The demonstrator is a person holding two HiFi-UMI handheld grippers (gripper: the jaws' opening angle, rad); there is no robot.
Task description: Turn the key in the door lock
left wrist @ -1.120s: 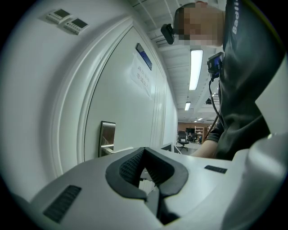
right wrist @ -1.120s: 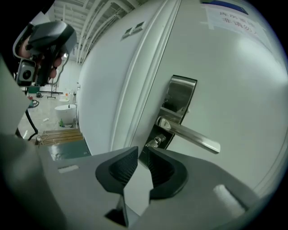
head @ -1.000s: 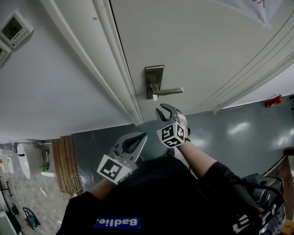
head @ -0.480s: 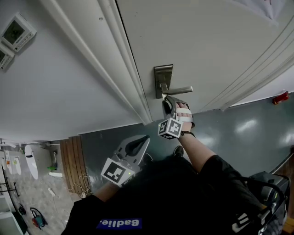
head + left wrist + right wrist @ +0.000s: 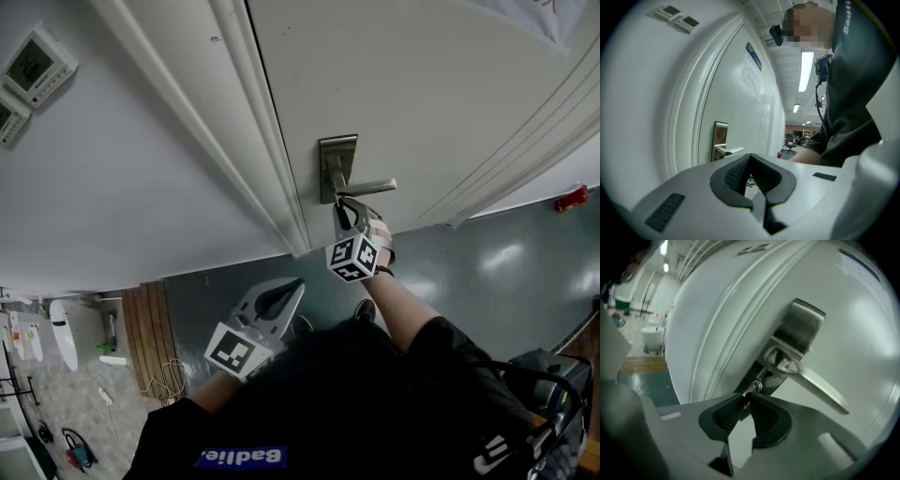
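A steel lock plate with a lever handle sits on the white door. In the right gripper view a small key sticks out of the lock below the handle. My right gripper reaches up to the plate just under the lever. Its jaws are closing, and the tips pinch the key's head between them. My left gripper hangs back lower left, away from the door, shut and empty. In the left gripper view the lock plate is seen beyond it.
The moulded door frame runs just left of the lock. Wall control panels hang at far left. On the dark floor lie a red object at right and a wooden panel at left.
My right gripper has risen from below the handle to the lock plate, spread its jaws on the way and closed them on the key. The left gripper has hardly moved.
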